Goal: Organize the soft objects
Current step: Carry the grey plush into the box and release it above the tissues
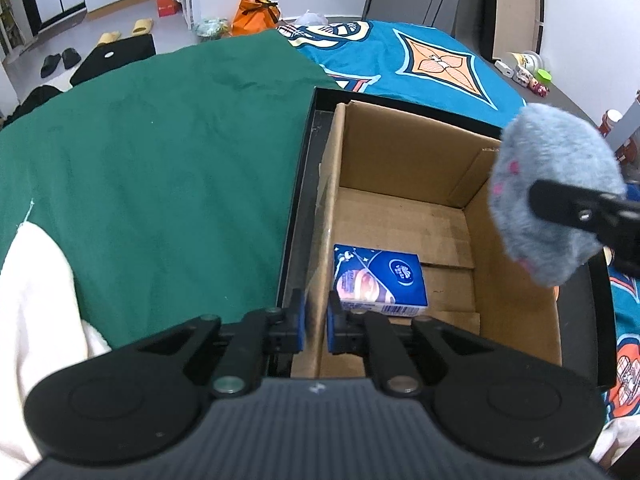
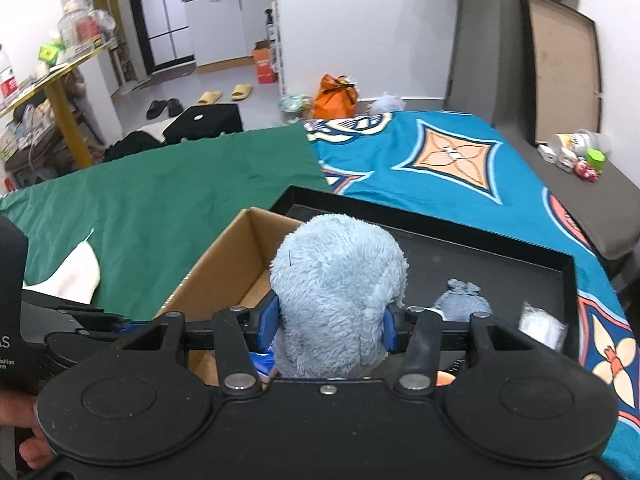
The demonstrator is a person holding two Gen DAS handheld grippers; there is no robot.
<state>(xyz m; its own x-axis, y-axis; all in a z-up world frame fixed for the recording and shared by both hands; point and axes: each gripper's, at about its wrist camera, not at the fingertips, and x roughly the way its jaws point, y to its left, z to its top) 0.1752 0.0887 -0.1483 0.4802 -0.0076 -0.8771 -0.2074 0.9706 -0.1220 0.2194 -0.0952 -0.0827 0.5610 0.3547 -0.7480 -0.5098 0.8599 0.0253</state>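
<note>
An open cardboard box (image 1: pixel 404 216) stands in a black tray (image 1: pixel 301 184) on the bed. A blue tissue pack (image 1: pixel 376 280) lies on the box floor. My left gripper (image 1: pixel 315 320) is shut on the box's left wall. My right gripper (image 2: pixel 331 322) is shut on a fluffy blue plush toy (image 2: pixel 338 292), held above the box's right side. The plush also shows in the left wrist view (image 1: pixel 556 192). In the right wrist view the box (image 2: pixel 236 264) is left of the plush.
A small grey pouch (image 2: pixel 460 300) and a white packet (image 2: pixel 542 326) lie in the tray (image 2: pixel 480 248). Green cloth (image 1: pixel 160 152) and a teal patterned blanket (image 1: pixel 408 60) cover the bed. A white cloth (image 1: pixel 36 312) lies at left. Small items (image 2: pixel 576 152) sit on a side ledge.
</note>
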